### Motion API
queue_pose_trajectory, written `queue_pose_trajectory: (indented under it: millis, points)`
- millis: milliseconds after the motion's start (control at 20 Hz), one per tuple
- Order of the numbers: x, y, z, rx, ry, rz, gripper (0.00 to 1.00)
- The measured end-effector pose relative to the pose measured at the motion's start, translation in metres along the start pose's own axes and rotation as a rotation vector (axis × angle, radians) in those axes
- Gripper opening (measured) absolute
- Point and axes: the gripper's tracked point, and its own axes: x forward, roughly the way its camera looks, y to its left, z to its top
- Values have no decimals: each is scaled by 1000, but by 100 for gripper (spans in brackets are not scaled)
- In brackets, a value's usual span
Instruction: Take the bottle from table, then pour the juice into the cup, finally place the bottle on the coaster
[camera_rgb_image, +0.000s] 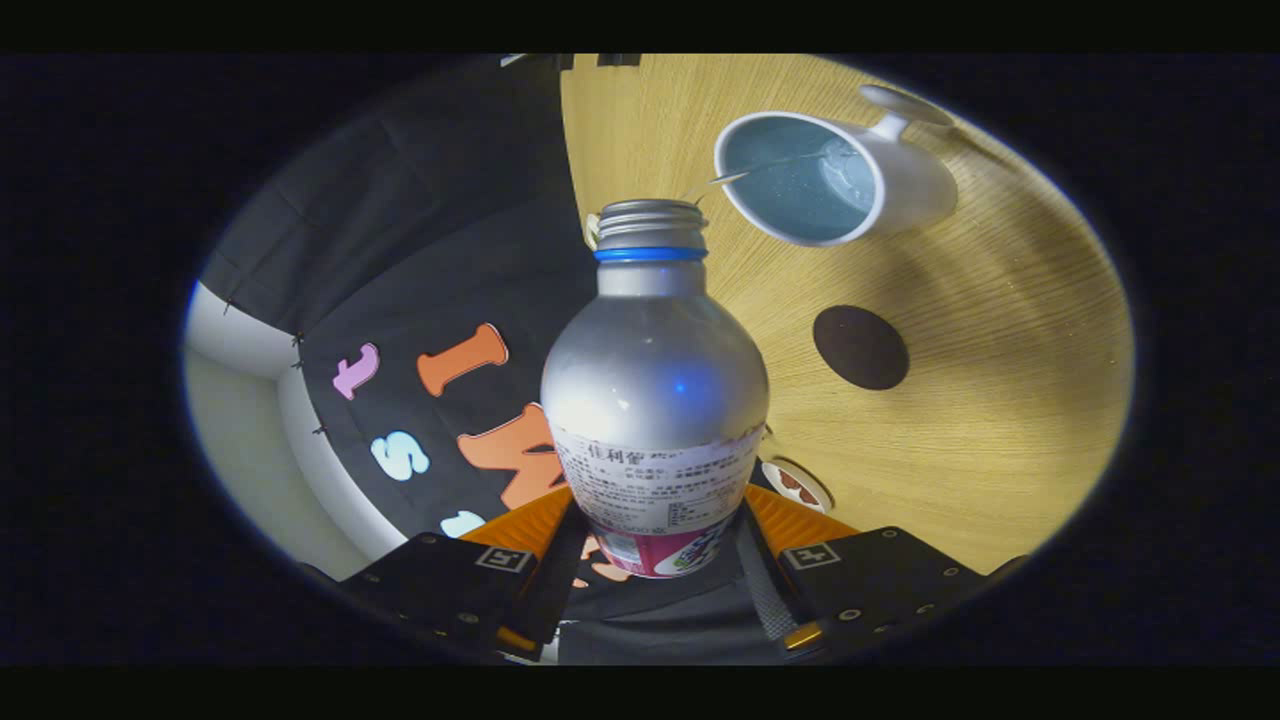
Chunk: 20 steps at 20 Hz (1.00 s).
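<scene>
Here the gripper, at the bottom centre of the frame, has its two fingers pressed against opposite sides of the bottle, pinching it at its labelled lower body. The bottle is a smooth, matte silver metal vessel with a rounded shoulder narrowing to a short threaded neck; a blue ring circles the neck just below the threads, and the mouth is uncapped. A white paper label with fine print wraps the lower body, with a pink band beneath it. Whether any liquid is inside cannot be told. The view is rolled, so the light wood-grain table fills the right half of the frame. On it, in the upper right, stands the cup, a glossy white ceramic mug with a handle on its far side; its interior appears pale blue-grey, and whether it holds liquid cannot be told. Right of centre, below the cup, lies the coaster, a flat, dark, round disc, well apart from the bottle.
</scene>
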Motion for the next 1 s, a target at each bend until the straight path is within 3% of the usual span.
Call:
queue_pose_trajectory:
  millis: [1000]
  points:
    - [1, -1, -4, 86, -3, 2, 76]
